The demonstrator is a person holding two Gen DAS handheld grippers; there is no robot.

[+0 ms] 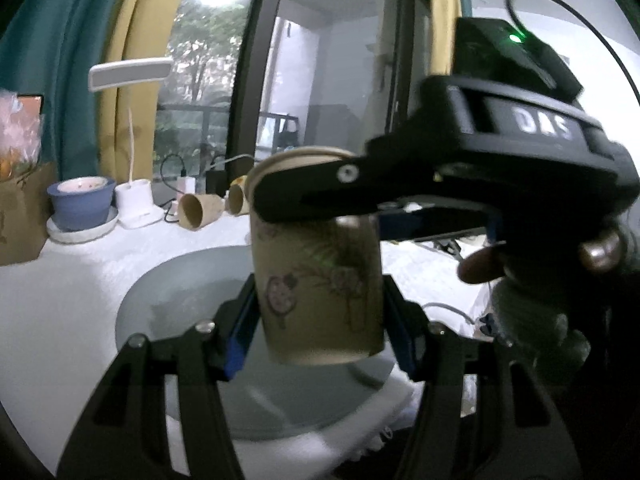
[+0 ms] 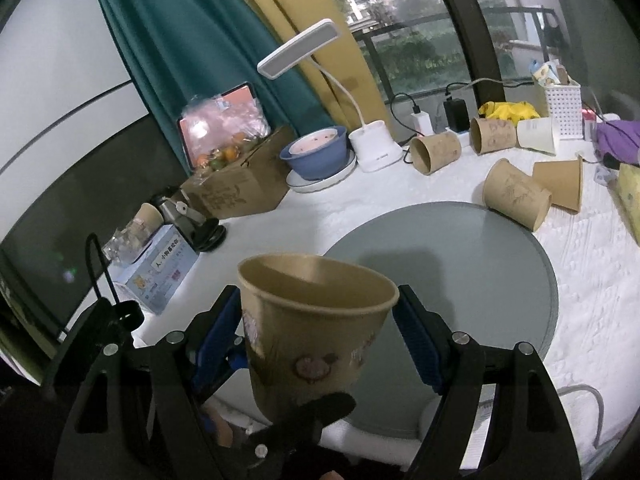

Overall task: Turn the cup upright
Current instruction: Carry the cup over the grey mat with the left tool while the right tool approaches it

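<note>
Brown paper cup point(image 2: 316, 332) upright, clamped low by left gripper point(image 1: 320, 320), between spread right gripper point(image 2: 320, 334) fingers.

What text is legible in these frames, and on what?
"DAS": white letters on the right gripper's black body, blurred but readable in the left wrist view.
Blue box: printed characters, too small to read.
Cardboard box: faint print, unreadable.
Held cup: cartoon drawings, no legible words.

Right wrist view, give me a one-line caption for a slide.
Brown cup held mouth-up between two grippers above the grey mat, other cups lying tipped over behind it.
</note>
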